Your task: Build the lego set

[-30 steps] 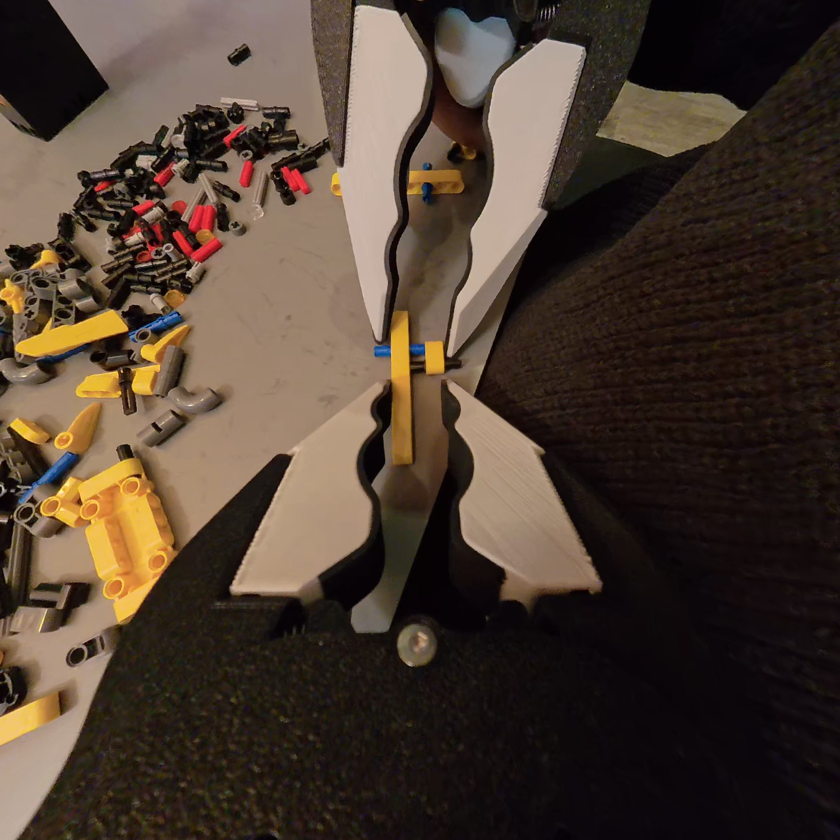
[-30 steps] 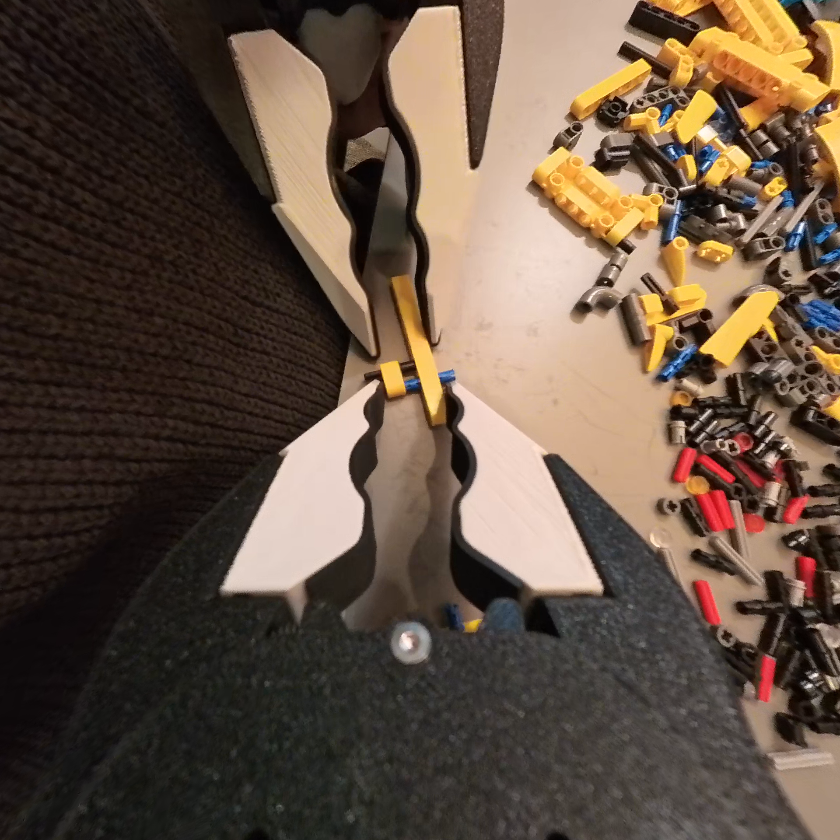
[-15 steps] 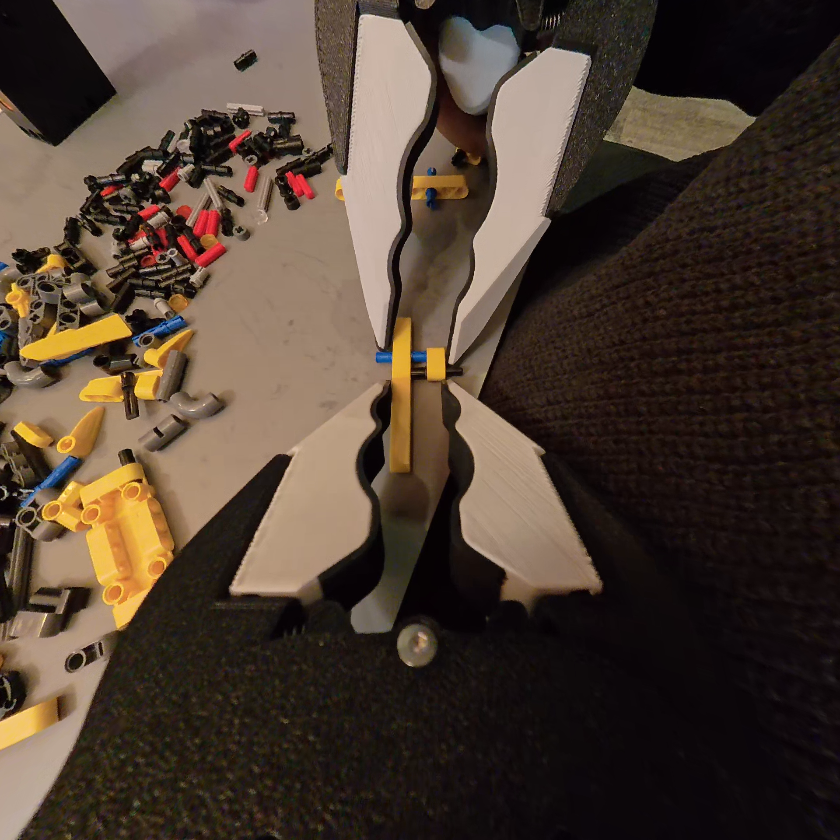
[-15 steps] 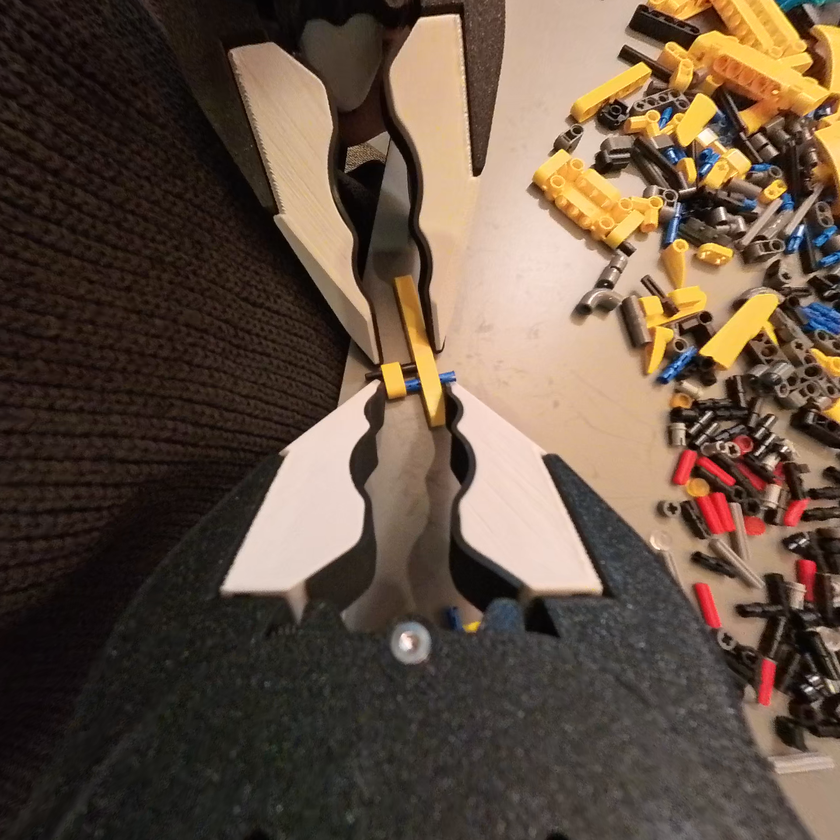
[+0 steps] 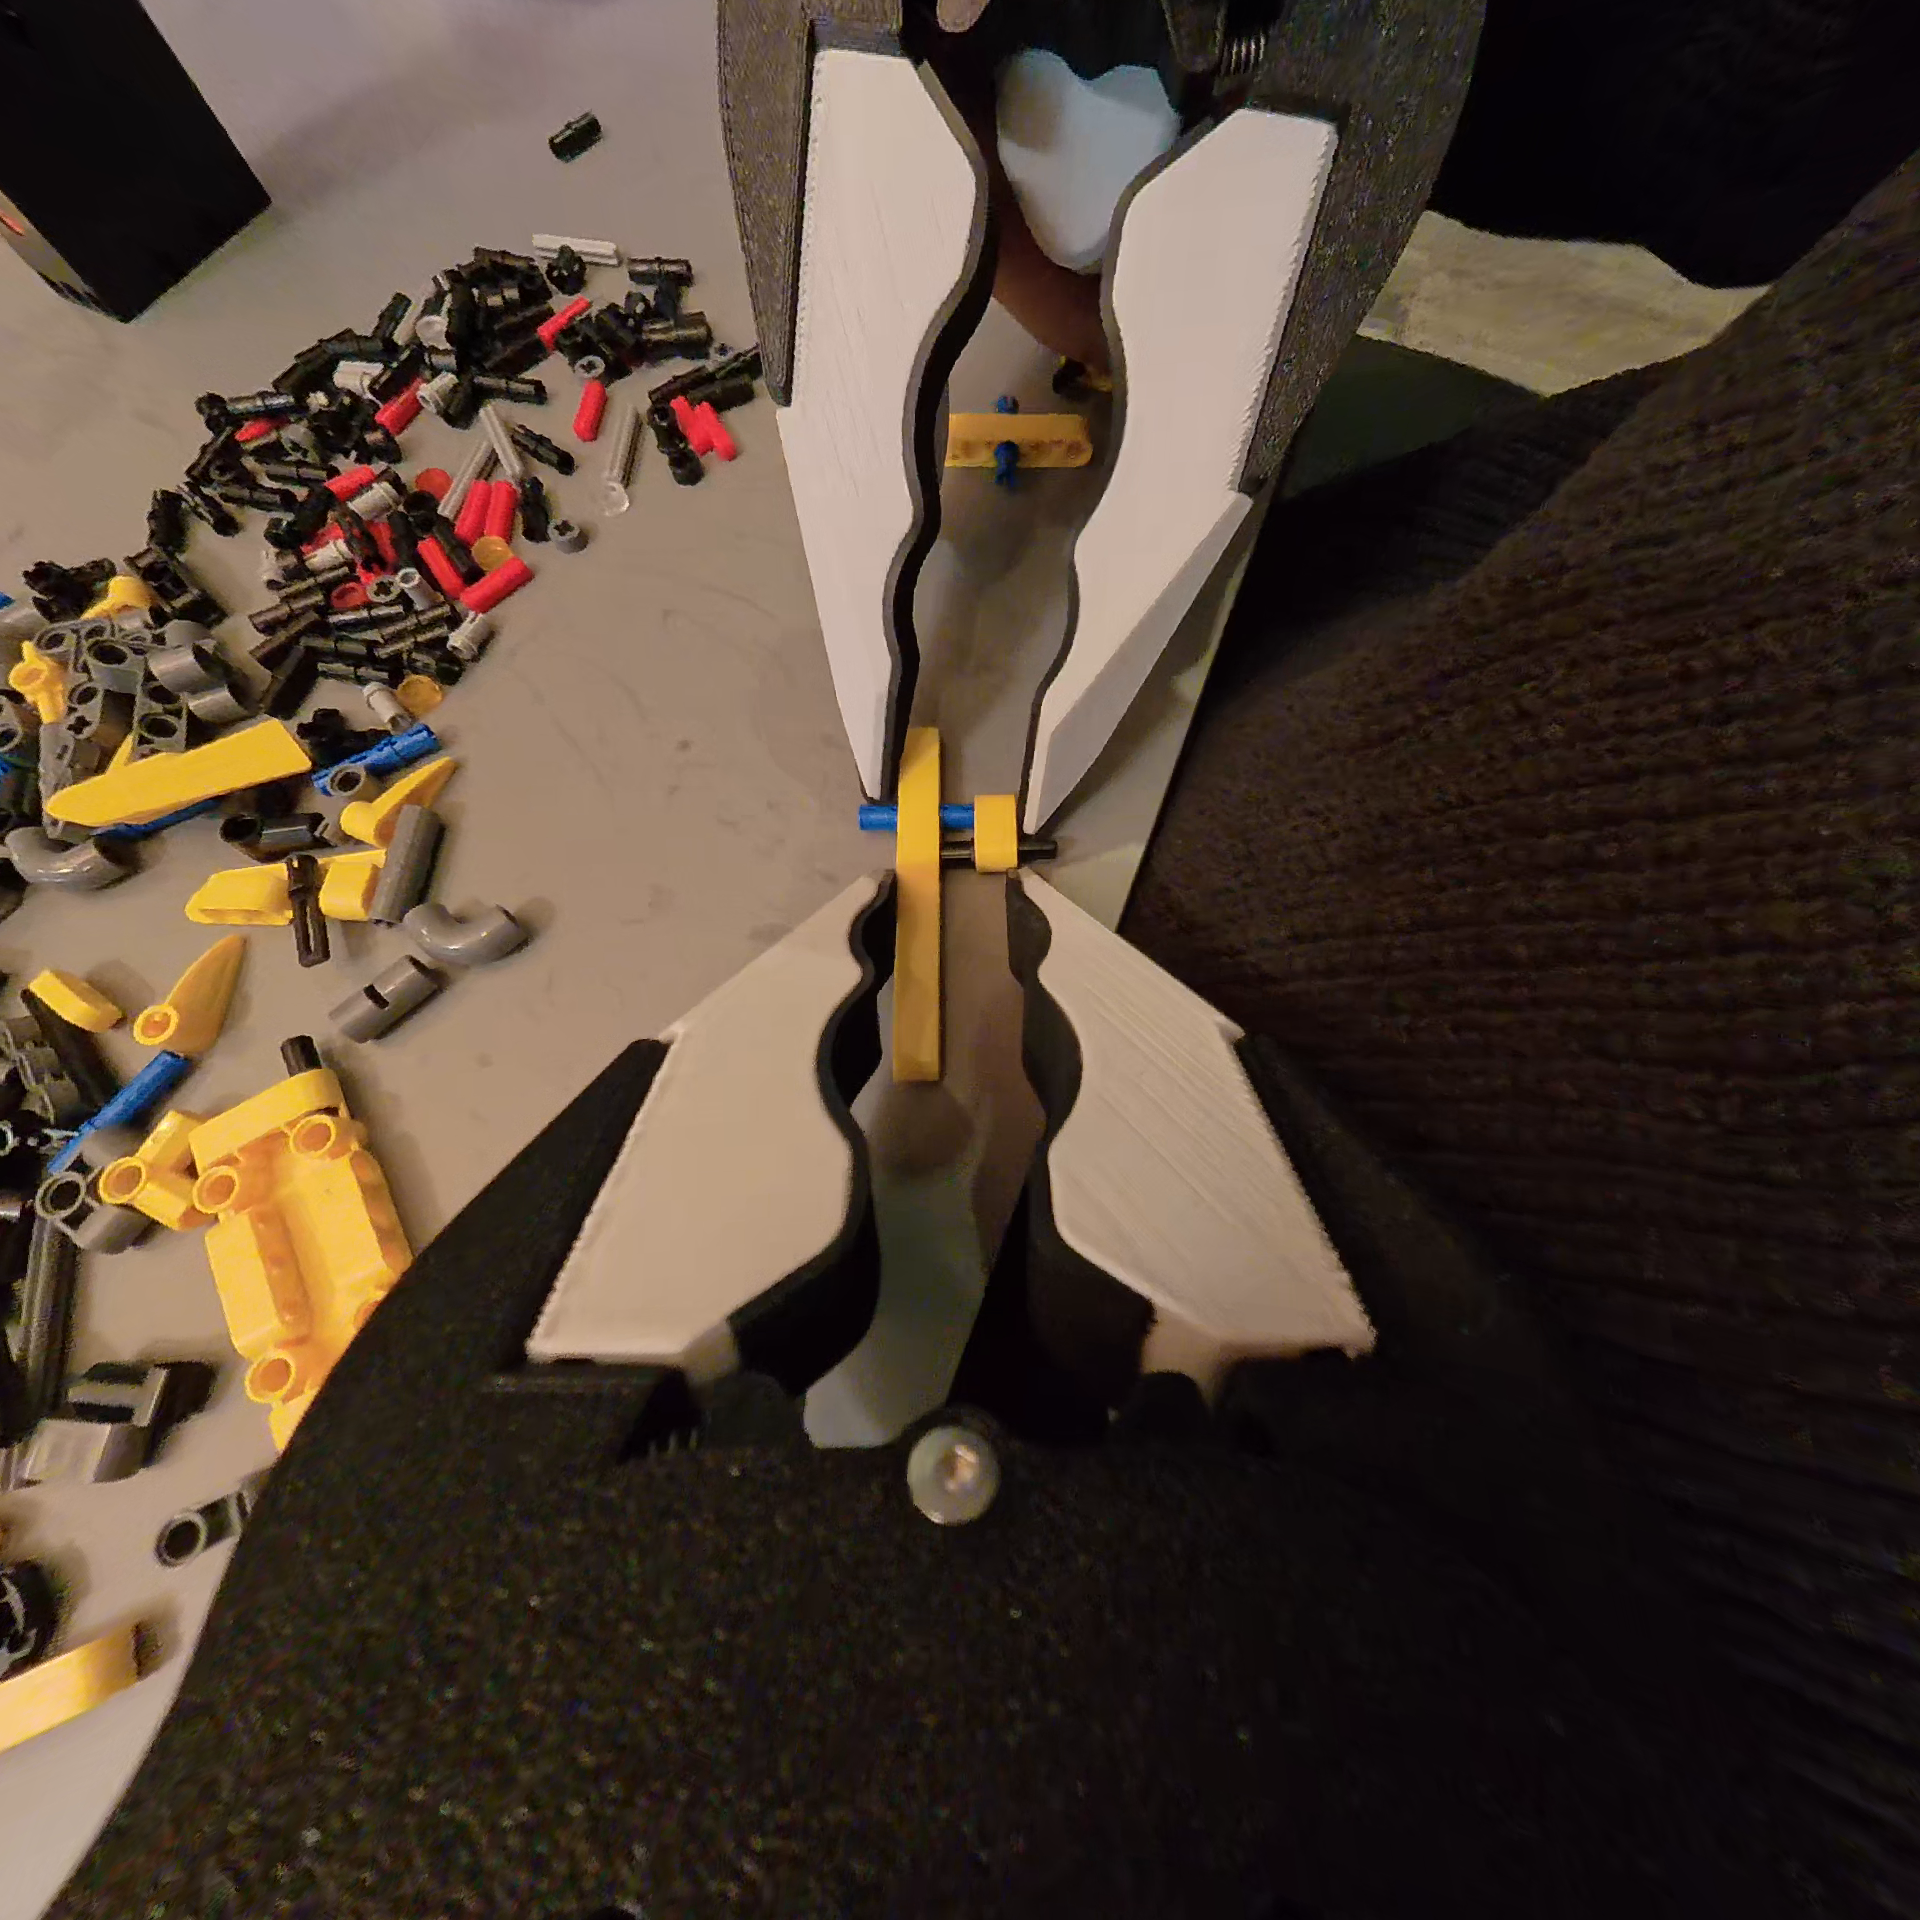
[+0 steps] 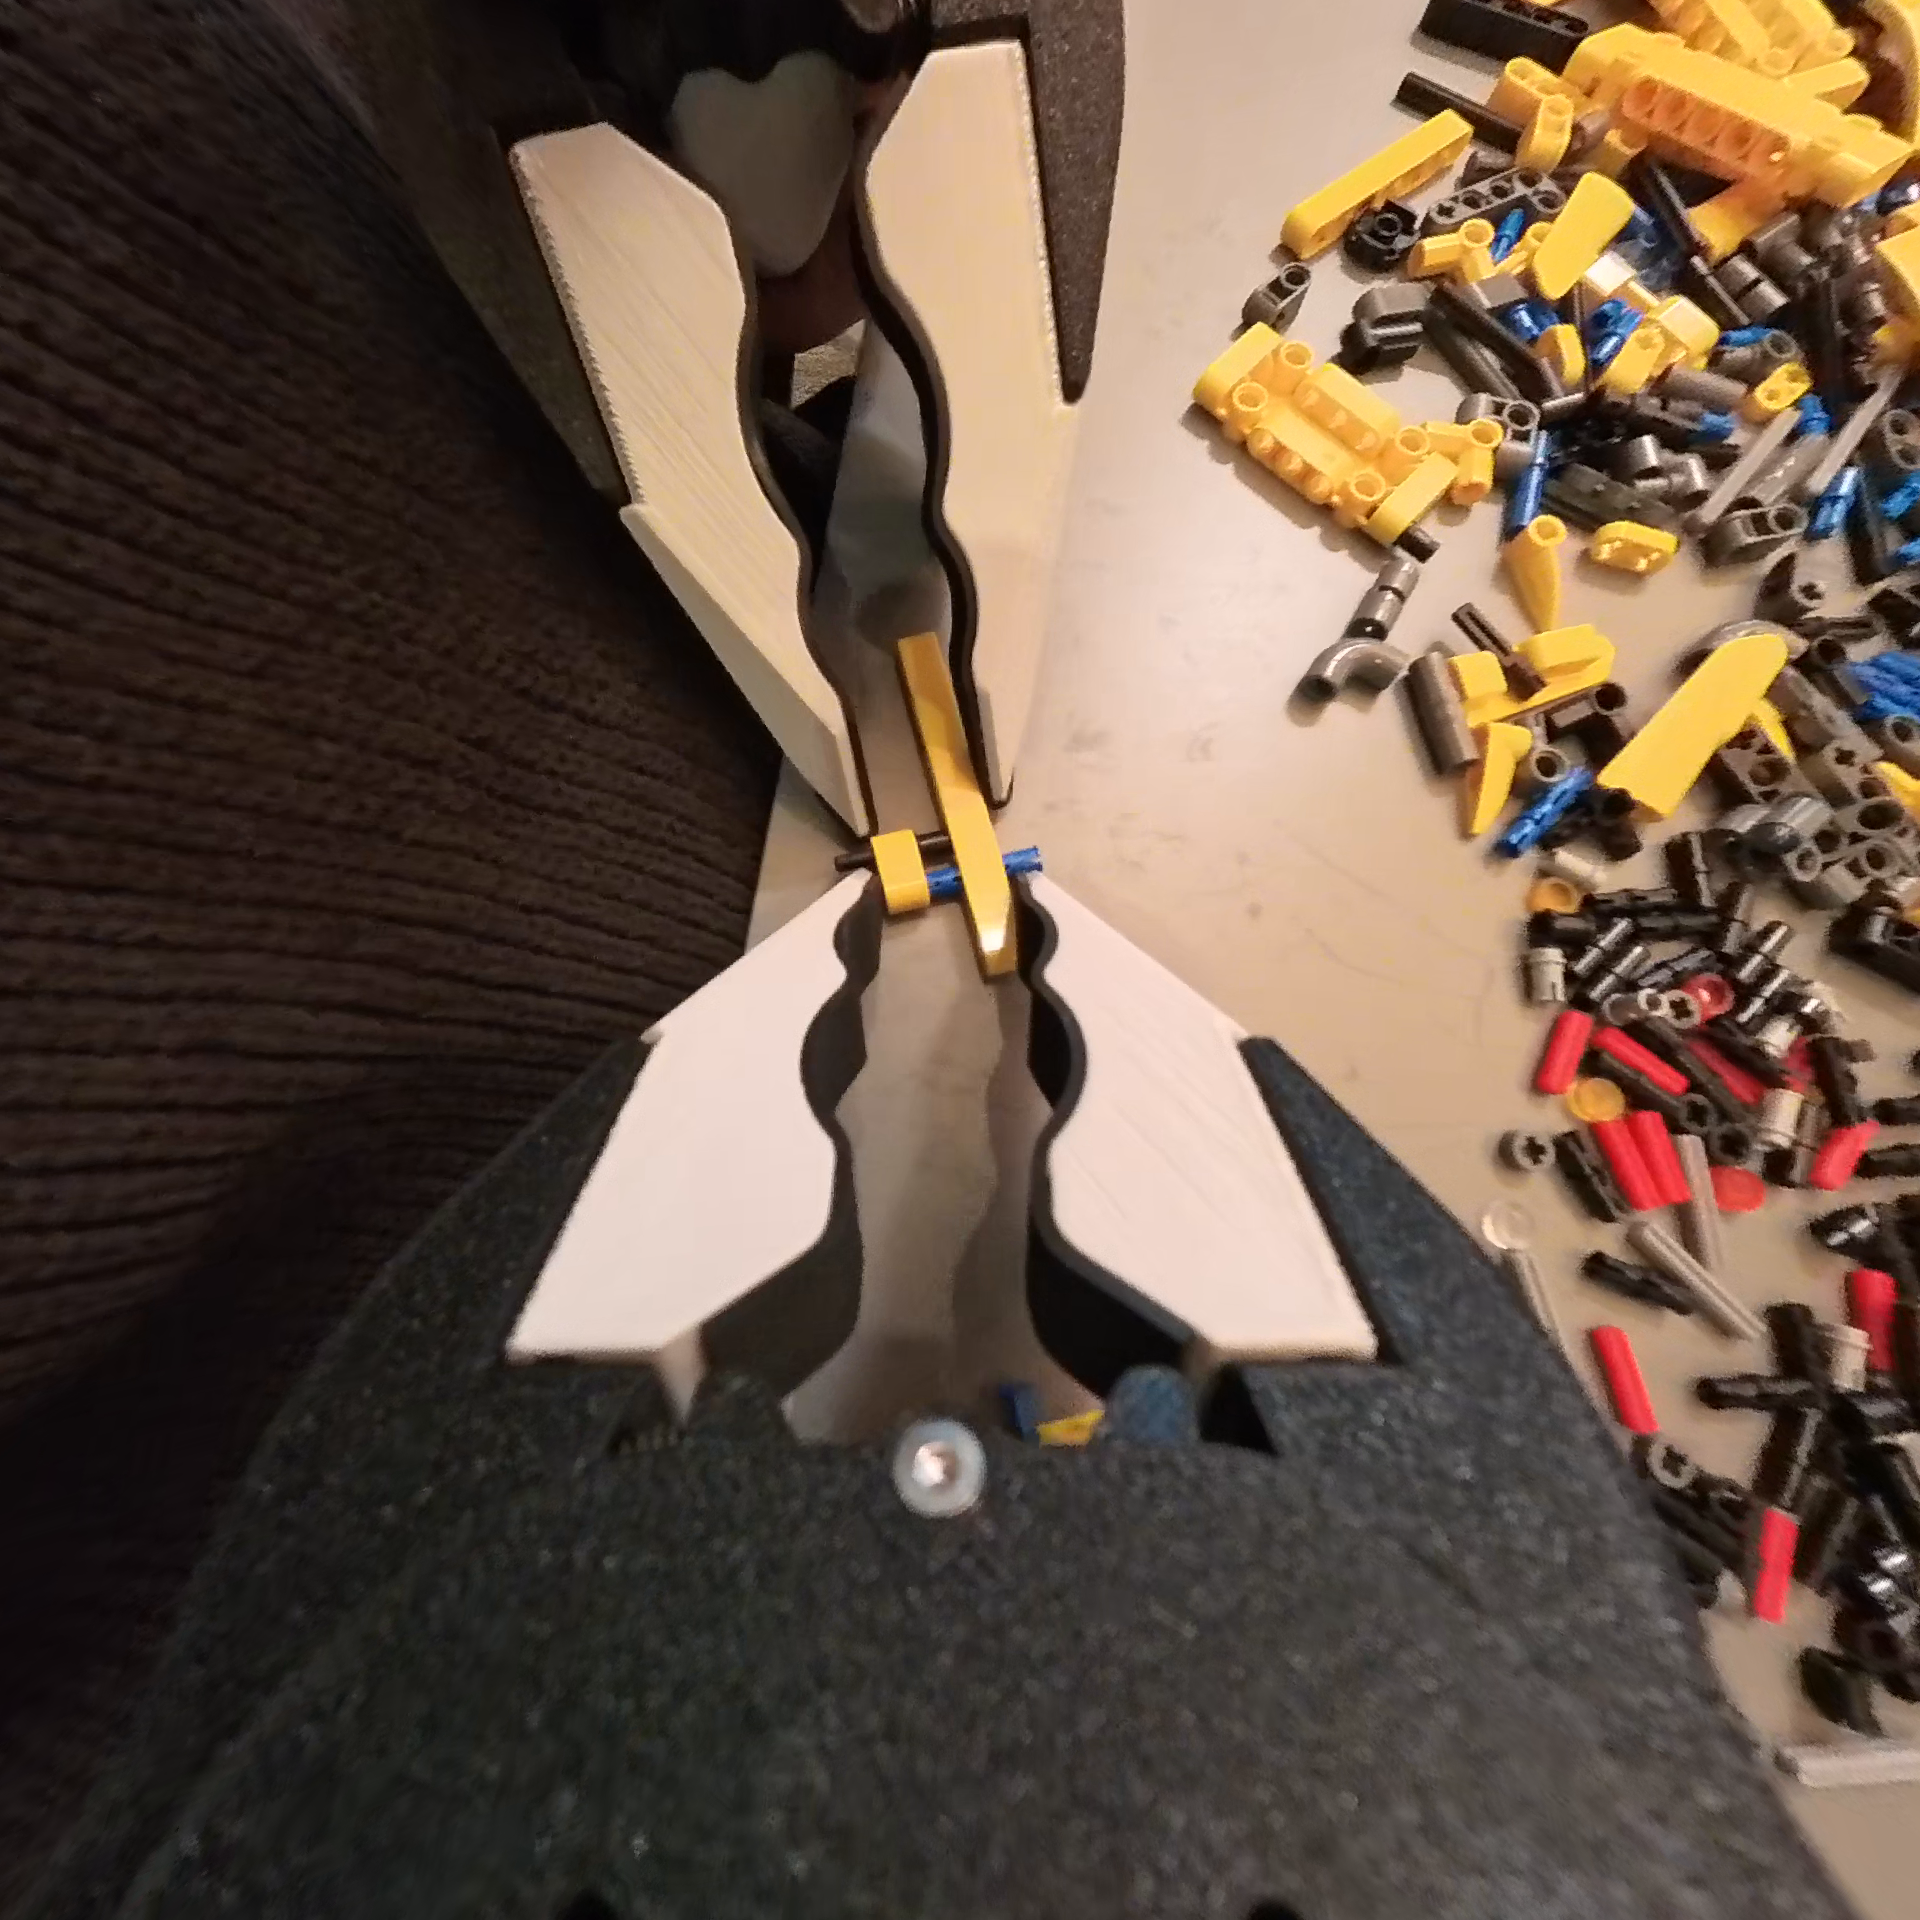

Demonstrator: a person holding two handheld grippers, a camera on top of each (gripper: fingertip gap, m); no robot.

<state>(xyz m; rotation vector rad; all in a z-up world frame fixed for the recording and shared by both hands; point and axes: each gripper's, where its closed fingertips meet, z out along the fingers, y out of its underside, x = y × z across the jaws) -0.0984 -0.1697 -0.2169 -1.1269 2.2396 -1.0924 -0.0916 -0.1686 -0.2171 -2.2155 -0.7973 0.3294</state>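
Note:
A small assembly hangs between my two grippers, which meet tip to tip above the grey table (image 5: 665, 727). It is a long yellow beam (image 5: 918, 935) seen edge-on, a short yellow piece (image 5: 993, 831), a blue pin (image 5: 878, 818) and a black pin (image 5: 1034, 850) crossing them. My left gripper (image 5: 951, 881) has the beam lying along its left finger, jaws narrowly apart around the assembly. My right gripper (image 6: 945, 891) closes on the same assembly from the other side: short yellow piece (image 6: 899, 873) at its left tip, beam (image 6: 961, 810) at its right finger.
A heap of loose black, red, grey, blue and yellow parts (image 5: 343, 540) covers the table left of the grippers, with a yellow block (image 5: 301, 1226). Another yellow beam with a blue pin (image 5: 1023, 438) lies behind. A black box (image 5: 94, 156) stands far left. A dark knitted sleeve (image 5: 1558, 935) fills the right. The tips of both grippers are at nearly the same place. The yellow block (image 5: 301, 1226) is about 11 cm from my left fingertips. My right wrist view (image 6: 1338, 443) looks at it from another angle.
Both grippers have shifted only slightly over the table while staying tip to tip. The assembly sits the same way between them.

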